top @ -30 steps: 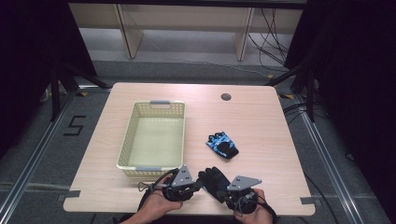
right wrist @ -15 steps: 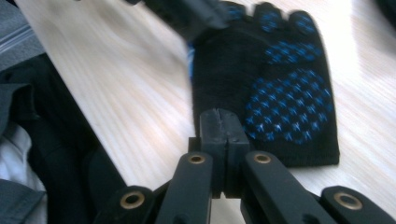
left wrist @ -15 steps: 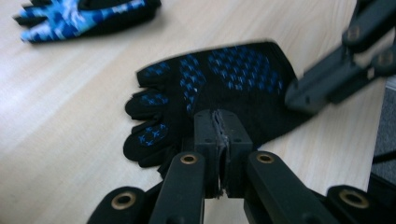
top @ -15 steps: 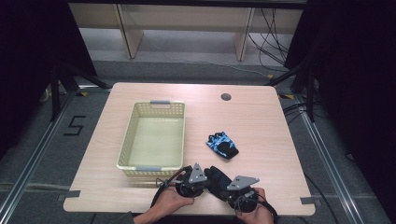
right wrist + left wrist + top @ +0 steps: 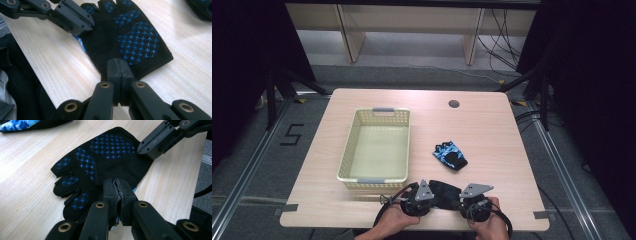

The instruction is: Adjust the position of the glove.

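High view first: both hands are sitting at the desk's [image 5: 492, 125] near edge, and the black glove [image 5: 444, 191] is lying flat between the two grippers, close to that edge and a little right of its middle. The left gripper [image 5: 428, 194] is working the glove's left side, the right gripper [image 5: 464, 199] its right side. Left gripper view now, and the jaws are pressing tight together on the glove's [image 5: 100, 167] near edge, a sliver of blue showing under them. Blue grip marks are dotting the palm and the short fingers, and the right gripper [image 5: 142, 148] is reaching in at the far corner of the cuff. Right gripper view: those jaws are closing on the glove's [image 5: 130, 40] cuff edge, no gap between them. The left gripper [image 5: 88, 25] is biting the opposite side. Farther up the desk a second glove [image 5: 450, 155], blue and black, is lying crumpled near the centre, just right of the yellow basket [image 5: 347, 155], which is sitting on the left half.
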Available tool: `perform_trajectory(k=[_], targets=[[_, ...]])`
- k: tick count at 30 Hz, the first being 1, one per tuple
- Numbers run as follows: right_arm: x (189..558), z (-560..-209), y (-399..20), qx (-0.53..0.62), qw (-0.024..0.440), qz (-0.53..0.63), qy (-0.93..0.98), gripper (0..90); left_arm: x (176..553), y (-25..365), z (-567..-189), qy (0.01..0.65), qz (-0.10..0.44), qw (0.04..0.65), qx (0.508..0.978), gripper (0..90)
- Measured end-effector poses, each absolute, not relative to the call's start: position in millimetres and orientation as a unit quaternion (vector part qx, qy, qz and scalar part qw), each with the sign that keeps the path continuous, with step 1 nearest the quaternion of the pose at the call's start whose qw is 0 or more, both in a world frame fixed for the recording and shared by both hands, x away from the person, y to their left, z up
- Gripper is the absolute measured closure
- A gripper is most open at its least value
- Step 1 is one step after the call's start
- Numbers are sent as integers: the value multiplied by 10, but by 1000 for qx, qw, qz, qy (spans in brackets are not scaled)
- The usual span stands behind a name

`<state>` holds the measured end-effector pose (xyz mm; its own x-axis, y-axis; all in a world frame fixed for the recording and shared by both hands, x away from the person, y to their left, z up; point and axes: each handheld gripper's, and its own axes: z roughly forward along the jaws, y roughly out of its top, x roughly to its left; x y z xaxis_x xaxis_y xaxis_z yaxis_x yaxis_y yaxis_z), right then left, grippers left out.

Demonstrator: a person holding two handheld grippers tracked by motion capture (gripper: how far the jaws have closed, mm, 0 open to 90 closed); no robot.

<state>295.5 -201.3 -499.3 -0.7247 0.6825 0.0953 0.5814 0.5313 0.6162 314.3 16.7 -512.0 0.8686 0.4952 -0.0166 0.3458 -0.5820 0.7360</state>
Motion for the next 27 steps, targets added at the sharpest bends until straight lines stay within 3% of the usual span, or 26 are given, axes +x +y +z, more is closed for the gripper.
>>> perform_trajectory(k=[3, 6, 12, 16, 27], targets=[[2963, -5006, -2021, 357, 88, 326, 871, 900, 3139, 176, -5103, 247, 93, 395, 880, 783], [2934, -5001, -2011, 368, 95, 345, 859, 783, 3126, 237, -4976, 244, 109, 410, 872, 614], [2949, -4890, -2115, 396, 112, 373, 831, 650, 2991, 462, -4764, 230, 124, 443, 858, 538], [3091, -4784, -2194, 417, 144, 393, 806, 558, 2852, 584, -4778, 259, 92, 450, 850, 460], [3949, -4706, -2226, 441, 200, 363, 796, 513, 2763, 937, -4891, 290, 82, 439, 846, 338]])
